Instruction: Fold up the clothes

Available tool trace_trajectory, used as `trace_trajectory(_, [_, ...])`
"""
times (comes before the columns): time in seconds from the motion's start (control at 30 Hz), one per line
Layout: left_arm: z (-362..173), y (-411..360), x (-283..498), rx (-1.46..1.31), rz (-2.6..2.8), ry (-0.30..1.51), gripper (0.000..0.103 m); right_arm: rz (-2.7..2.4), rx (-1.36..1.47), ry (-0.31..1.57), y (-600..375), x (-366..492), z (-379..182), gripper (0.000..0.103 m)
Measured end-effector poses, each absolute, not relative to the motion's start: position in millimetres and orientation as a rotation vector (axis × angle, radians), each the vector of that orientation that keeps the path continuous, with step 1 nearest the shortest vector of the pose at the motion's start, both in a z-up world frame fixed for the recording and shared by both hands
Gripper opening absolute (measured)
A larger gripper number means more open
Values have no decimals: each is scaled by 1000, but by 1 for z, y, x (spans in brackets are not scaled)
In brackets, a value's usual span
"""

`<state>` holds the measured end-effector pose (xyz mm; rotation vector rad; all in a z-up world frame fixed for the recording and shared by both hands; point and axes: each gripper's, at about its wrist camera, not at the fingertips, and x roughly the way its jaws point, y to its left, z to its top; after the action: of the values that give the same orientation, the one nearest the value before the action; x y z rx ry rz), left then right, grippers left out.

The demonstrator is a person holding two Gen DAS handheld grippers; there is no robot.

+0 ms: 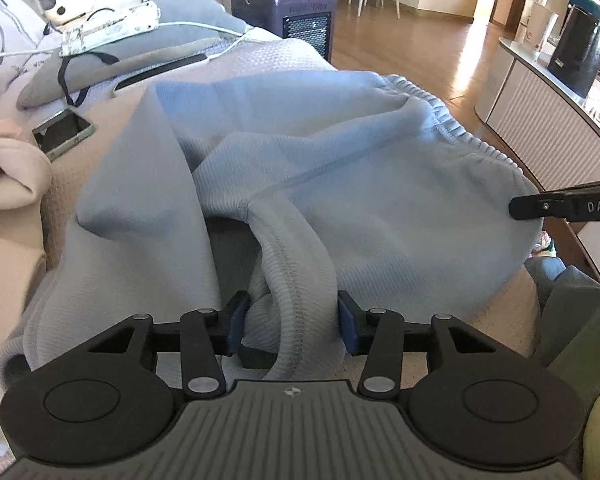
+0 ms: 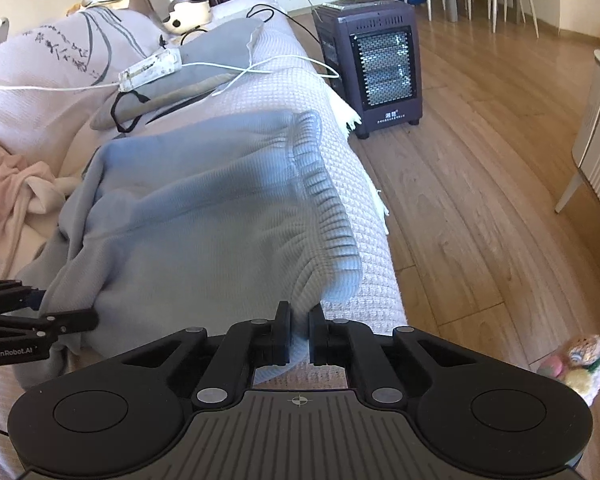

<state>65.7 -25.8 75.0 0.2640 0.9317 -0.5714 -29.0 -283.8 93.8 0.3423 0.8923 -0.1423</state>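
Sofa [image 2: 352,216] with white waffle-knit cover carries everything. Light blue sweatpants [image 1: 340,184] lie bunched along its front edge, ribbed waistband [image 2: 324,208] at the edge nearest the wood floor. Purple heater [image 2: 380,68] stands on the floor just beyond the sofa's far corner. Left gripper [image 1: 292,322] is pinching a stitched hem fold of the sweatpants. Right gripper [image 2: 299,334] is pressed nearly together on the waistband corner. Phone [image 1: 62,132] lies near the back edge.

Sofa cover [image 2: 364,216], waffle-textured: blue garment [image 2: 204,216], grey cushion [image 2: 220,52], phone [image 1: 62,134], pink cloth [image 2: 8,192].
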Motion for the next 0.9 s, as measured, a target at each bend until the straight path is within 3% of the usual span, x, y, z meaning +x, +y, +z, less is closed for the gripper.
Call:
trace_trajectory(0.17, [77, -25, 62, 256, -566, 932, 52, -146, 316, 898, -281, -27, 94, 9])
trace_trajectory(0.43, [85, -30, 44, 273, -594, 915, 77, -150, 315, 908, -282, -27, 88, 9])
trace_trajectory(0.57, [78, -39, 37, 328, -596, 901, 78, -151, 315, 915, -282, -26, 84, 9])
trace_trajectory(0.67, [73, -45, 34, 380, -594, 872, 73, -151, 315, 919, -283, -25, 81, 9])
trace_trajectory(0.77, [72, -49, 34, 444, -573, 843, 37, -150, 318, 920, -284, -26, 79, 9])
trace_trajectory(0.9, [81, -47, 43, 469, -623, 865, 34, -145, 320, 929, -285, -27, 81, 9])
